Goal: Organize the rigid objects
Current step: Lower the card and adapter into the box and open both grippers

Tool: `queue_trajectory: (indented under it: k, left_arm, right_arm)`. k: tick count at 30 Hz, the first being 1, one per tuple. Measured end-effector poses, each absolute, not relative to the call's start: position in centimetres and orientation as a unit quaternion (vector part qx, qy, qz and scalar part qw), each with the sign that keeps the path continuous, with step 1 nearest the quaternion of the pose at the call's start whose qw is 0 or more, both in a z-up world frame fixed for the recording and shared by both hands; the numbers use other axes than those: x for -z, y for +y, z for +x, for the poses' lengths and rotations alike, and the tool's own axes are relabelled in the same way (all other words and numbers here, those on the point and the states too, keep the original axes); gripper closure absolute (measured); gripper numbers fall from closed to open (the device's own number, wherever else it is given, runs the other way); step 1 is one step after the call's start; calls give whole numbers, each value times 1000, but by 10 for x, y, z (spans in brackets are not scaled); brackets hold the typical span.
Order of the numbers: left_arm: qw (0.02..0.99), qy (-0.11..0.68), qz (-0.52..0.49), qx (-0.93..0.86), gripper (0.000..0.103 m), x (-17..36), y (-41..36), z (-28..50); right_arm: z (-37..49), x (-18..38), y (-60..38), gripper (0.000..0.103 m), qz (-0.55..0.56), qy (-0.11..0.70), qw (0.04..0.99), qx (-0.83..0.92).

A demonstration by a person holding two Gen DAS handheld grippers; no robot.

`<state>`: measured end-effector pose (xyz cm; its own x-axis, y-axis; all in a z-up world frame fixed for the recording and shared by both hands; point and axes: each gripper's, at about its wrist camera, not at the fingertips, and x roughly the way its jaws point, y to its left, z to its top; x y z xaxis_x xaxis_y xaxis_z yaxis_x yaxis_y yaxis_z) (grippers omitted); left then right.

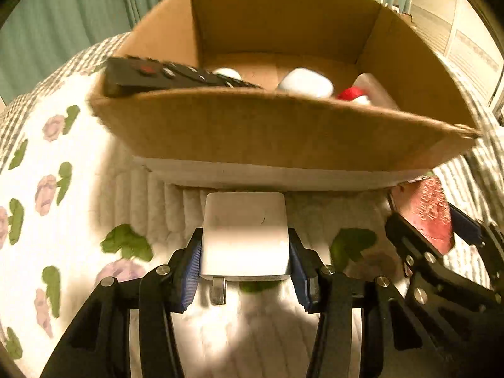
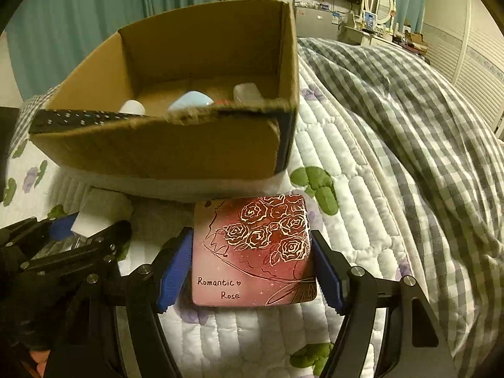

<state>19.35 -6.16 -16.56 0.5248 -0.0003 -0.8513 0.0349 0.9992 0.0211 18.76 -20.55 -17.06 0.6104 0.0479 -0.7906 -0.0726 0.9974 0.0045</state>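
Observation:
My left gripper (image 1: 245,236) is shut on a white plug charger (image 1: 245,230), held just in front of the open cardboard box (image 1: 252,132). My right gripper (image 2: 252,255) is shut on a flat red "Romantic Rose" tin (image 2: 255,252), also just before the box (image 2: 157,148). The tin shows at the right of the left wrist view (image 1: 428,211), and the charger at the left of the right wrist view (image 2: 100,211). Inside the box lie a black remote (image 1: 170,75) on its near rim, a pale blue case (image 1: 307,83), a white round item (image 1: 226,73) and a red-and-white item (image 1: 352,94).
The box stands on a white quilted bedspread (image 2: 346,163) with green and purple flowers. A grey checked duvet (image 2: 409,110) is piled to the right. Teal curtains (image 2: 78,15) and a dresser with a mirror (image 2: 378,3) are behind.

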Motion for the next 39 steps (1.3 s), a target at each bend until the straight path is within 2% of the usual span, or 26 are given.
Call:
queue_trajectory:
  k: [10, 15, 21, 26, 32, 39]
  left_arm:
    - [881, 472, 14, 11, 53, 130, -44, 148]
    - [892, 450, 33, 22, 53, 91, -47, 132]
    - [916, 398, 37, 36, 53, 38, -45, 135]
    - [931, 362, 29, 46, 53, 7, -48, 167]
    - [935, 348, 16, 67, 53, 7, -58, 223]
    - [920, 386, 30, 56, 53, 48, -72, 280]
  right_arm:
    - [162, 130, -215, 32, -9, 424, 905, -42]
    - [145, 95, -222, 32, 5, 401, 915, -41]
    - [152, 38, -224, 32, 6, 359, 932, -54]
    - [176, -6, -219, 32, -4, 322, 944, -74]
    - [216, -34, -221, 32, -4, 303, 949, -88]
    - [260, -24, -227, 32, -16, 307, 947, -91]
